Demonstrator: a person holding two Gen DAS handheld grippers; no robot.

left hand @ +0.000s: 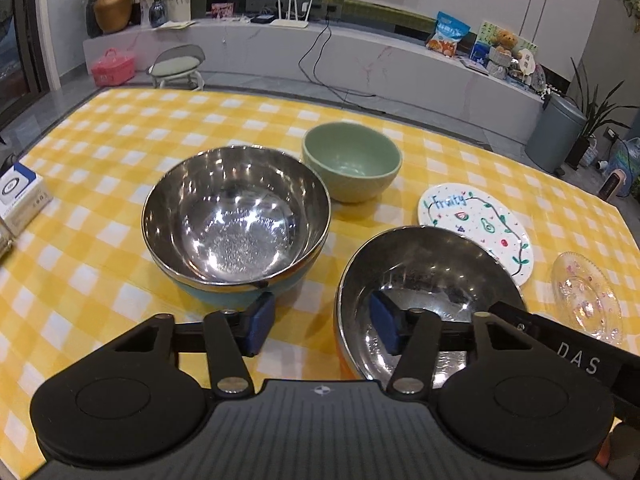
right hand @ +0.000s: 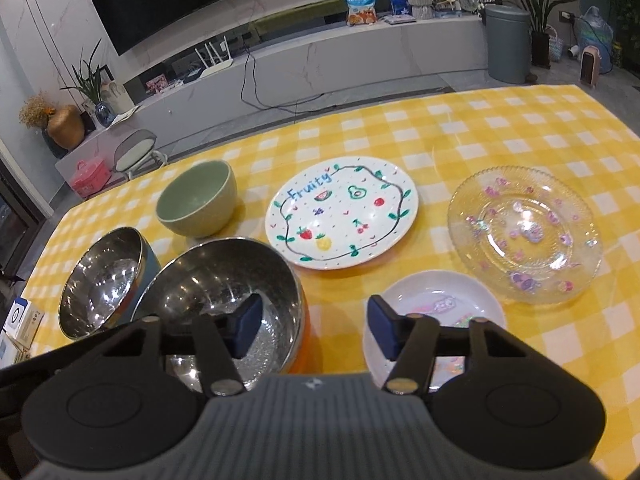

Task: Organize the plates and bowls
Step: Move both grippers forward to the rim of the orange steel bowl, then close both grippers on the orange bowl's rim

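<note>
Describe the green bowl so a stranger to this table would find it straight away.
On the yellow checked tablecloth, look toward the far side, behind the two shiny steel bowls. The green bowl stands there alone, left of the white plate painted with fruit. It is the only matte, pale green ceramic bowl; its neighbours are mirror-bright metal inside.

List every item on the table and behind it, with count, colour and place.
Steel bowl, blue outside: one, left.
Steel bowl, orange outside: one, near centre.
Green bowl: one, behind the steel bowls.
Fruity plate: one, white, centre.
Glass plate: one, clear, right.
Small white dish: one, near right.
Box: one, white and blue, left edge.
Tablecloth: yellow check.
Bin: one, grey, floor.
Left tool: open, straddling the orange bowl's rim.
Right tool: open, one finger over the same bowl.
</note>
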